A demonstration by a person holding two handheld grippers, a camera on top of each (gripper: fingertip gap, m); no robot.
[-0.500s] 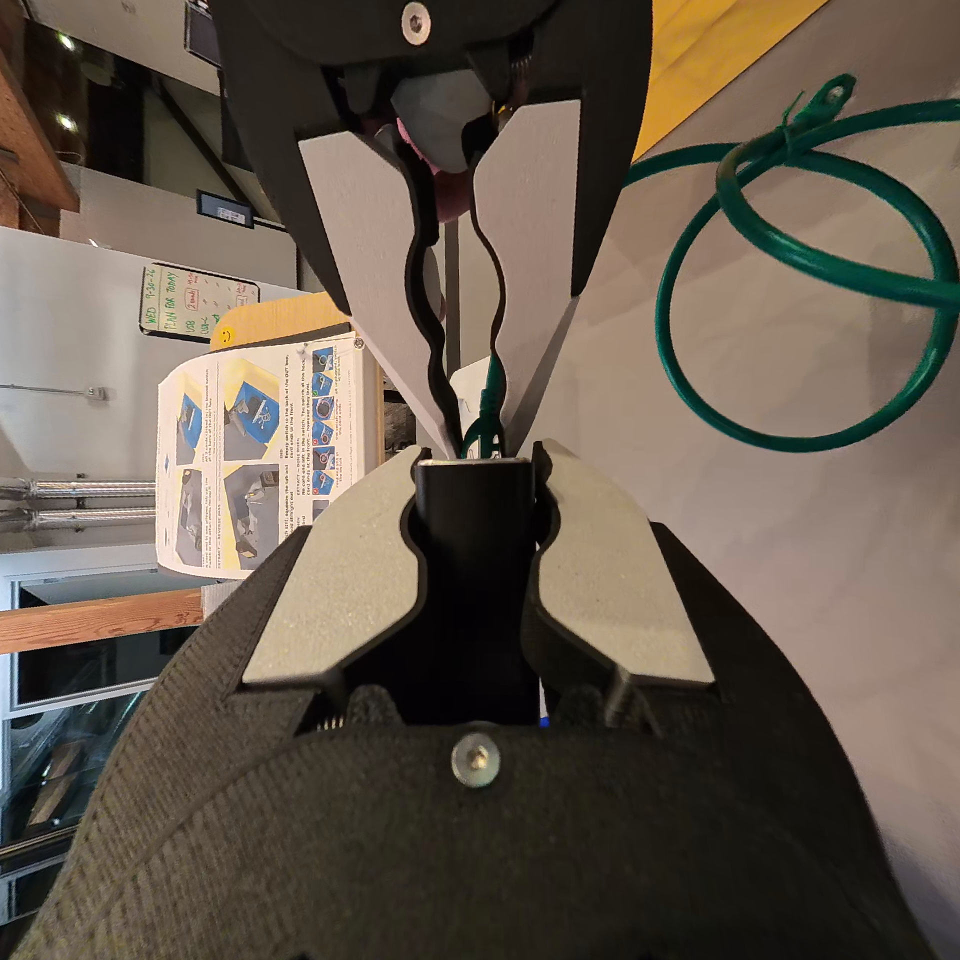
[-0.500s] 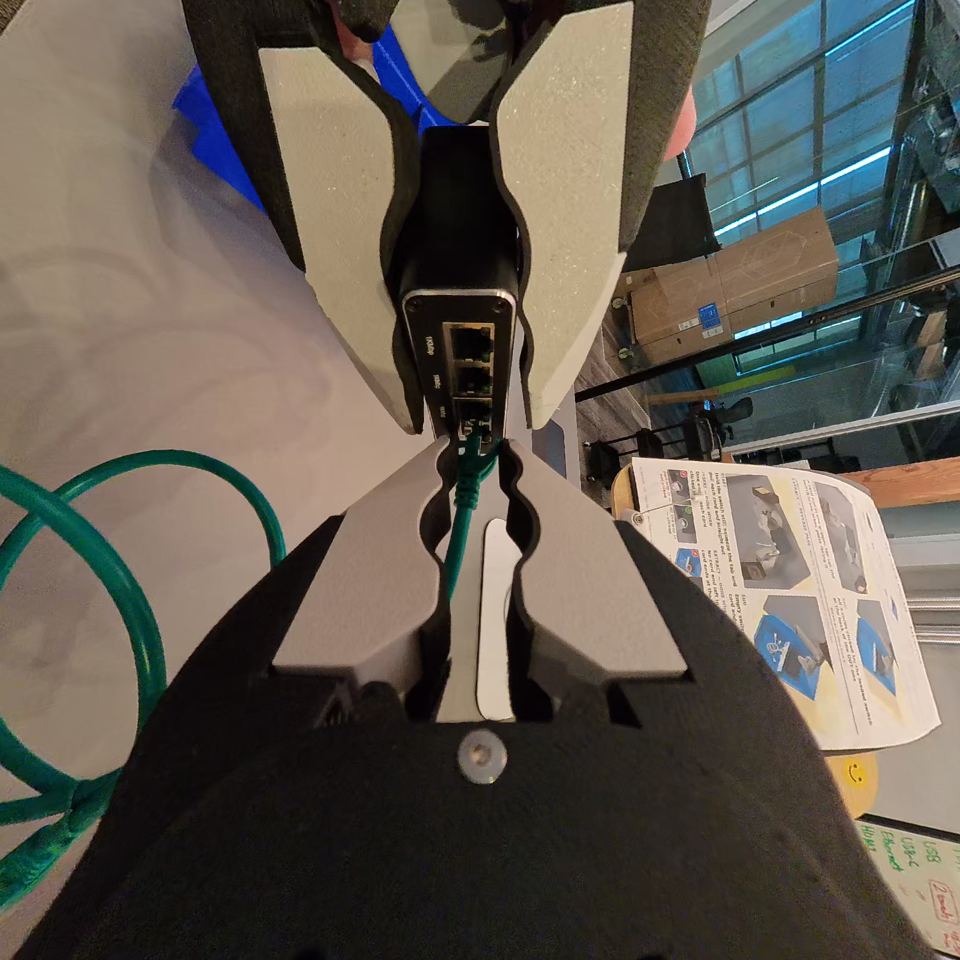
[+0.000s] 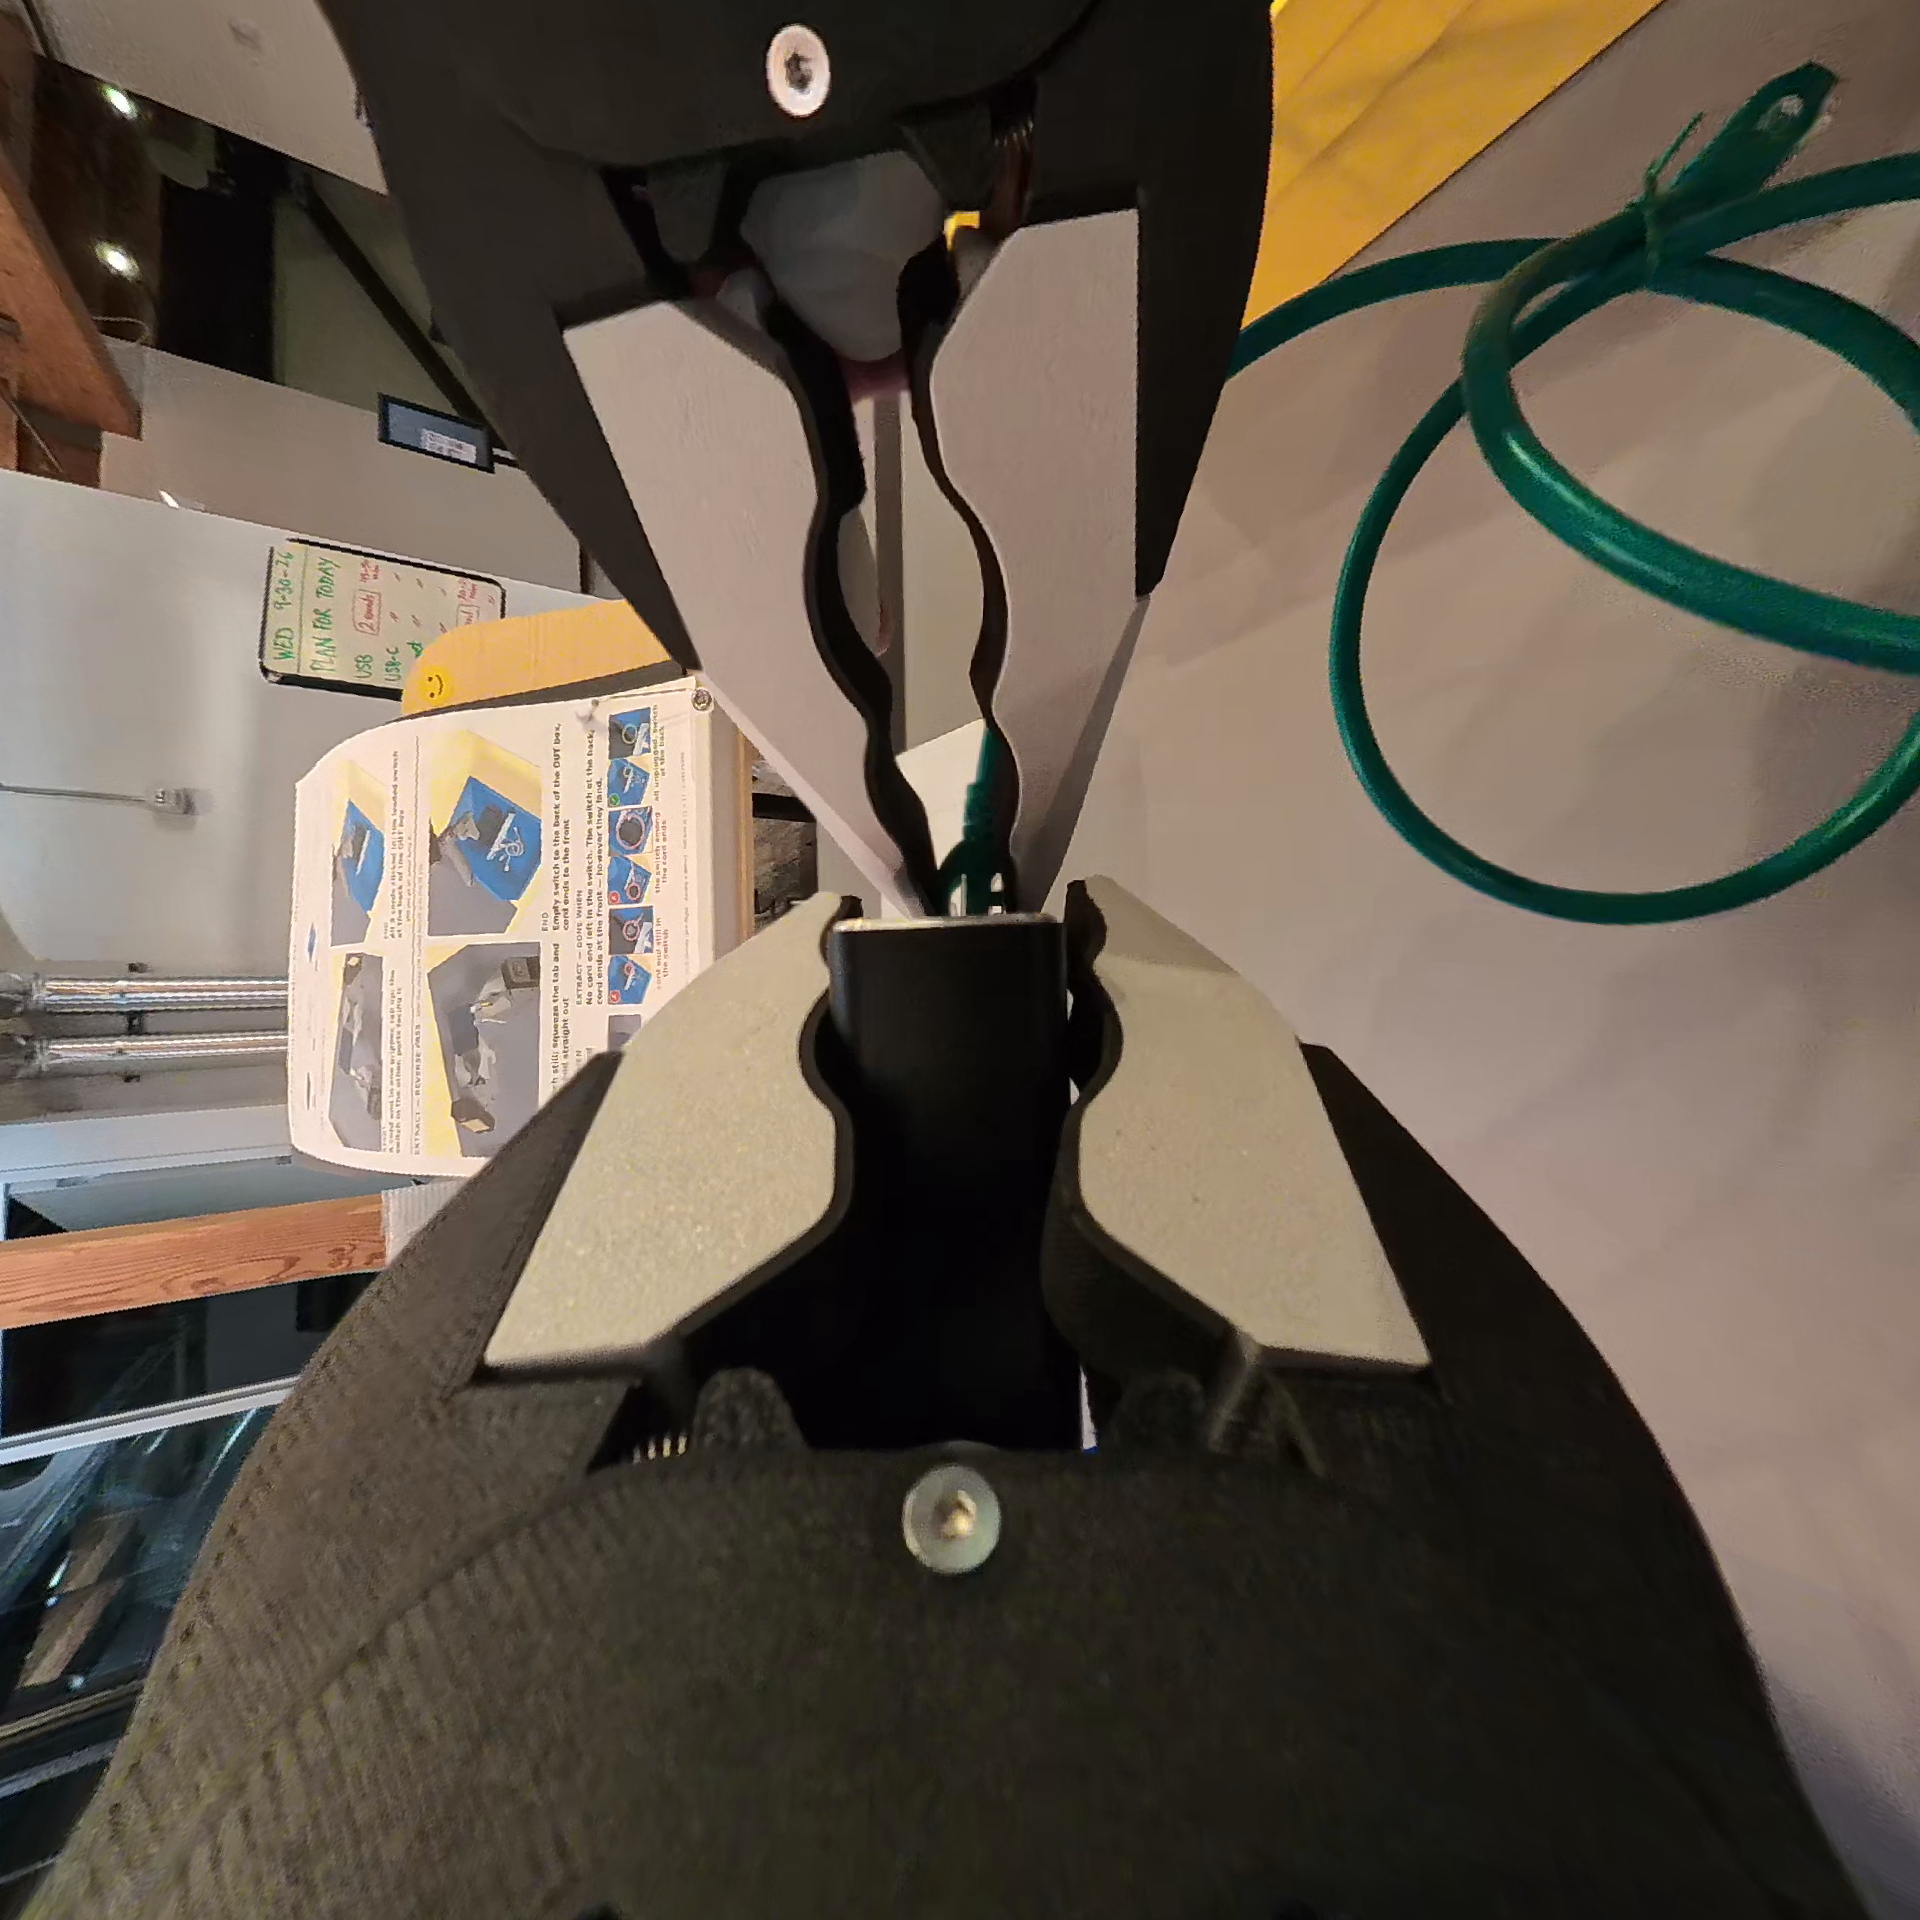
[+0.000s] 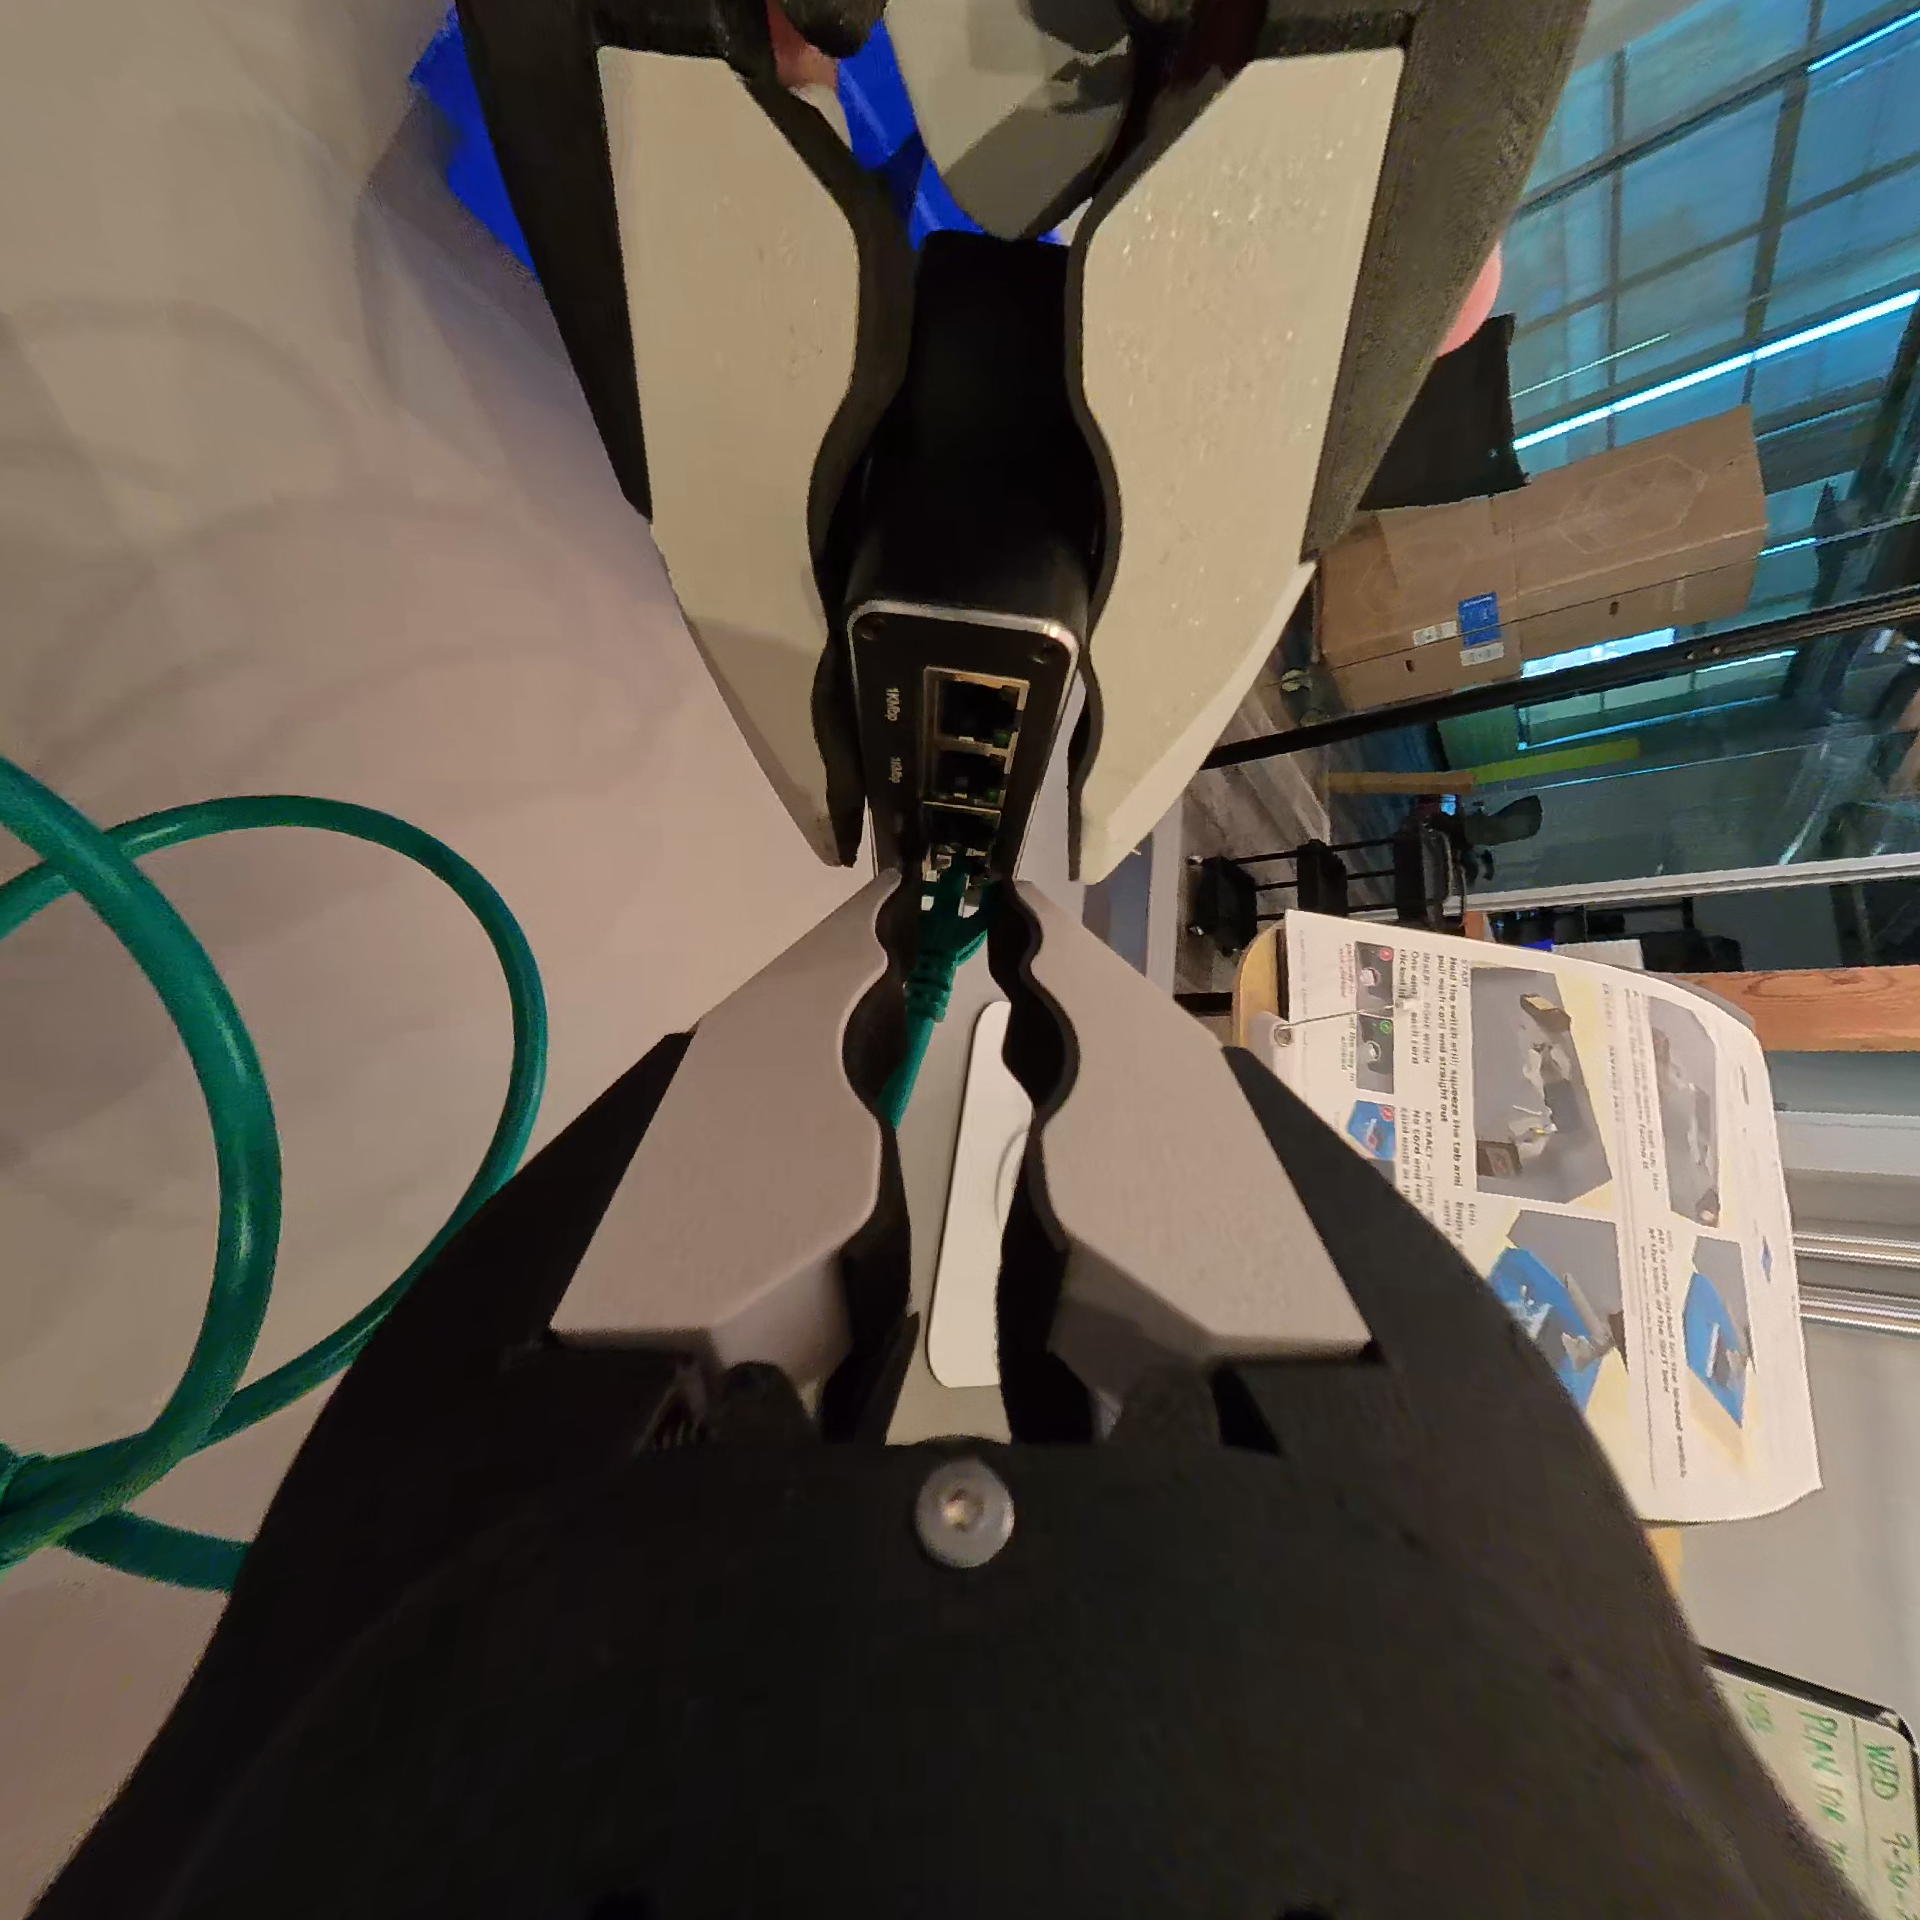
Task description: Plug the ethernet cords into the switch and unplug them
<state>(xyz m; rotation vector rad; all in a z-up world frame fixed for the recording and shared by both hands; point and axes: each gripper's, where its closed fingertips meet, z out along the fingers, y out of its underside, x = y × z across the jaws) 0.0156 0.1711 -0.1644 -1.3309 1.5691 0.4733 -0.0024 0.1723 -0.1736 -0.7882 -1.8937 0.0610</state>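
The left gripper point(image 3: 951, 925) is clamped on the switch point(image 3: 951, 1122), a black box held lengthwise between its grey fingers point(image 3: 686, 1153), with the far end of the box level with the fingertips. In the right wrist view the same switch point(image 4: 966, 540) shows its port face: three ports in a row, the upper two bare, and the green plug point(image 4: 951, 904) seated at the lowest port point(image 4: 961, 831); how deep it sits cannot be told.

The right gripper point(image 4: 940, 914) faces the left one tip to tip, nearly touching the switch. Its fingers point(image 4: 748, 1132) are drawn narrow around the plug and its ribbed boot point(image 4: 930, 977), pinching the cord just behind the port. From the left wrist view the right gripper point(image 3: 961, 873) comes down from above, with the green boot point(image 3: 977, 821) between its wavy inner edges.

The cord point(image 4: 249, 1091) runs out of the grip and loops over the grey table point(image 4: 312, 520); the loop point(image 3: 1621, 644) is bound with a green tie point(image 3: 1673, 208). A blue bin point(image 4: 457, 125) lies behind the left gripper. A printed instruction sheet point(image 4: 1590, 1226) hangs at the table edge, and a small whiteboard point(image 3: 374, 613) stands against the wall beyond it. Cardboard boxes point(image 4: 1558, 561) sit farther off by the windows.
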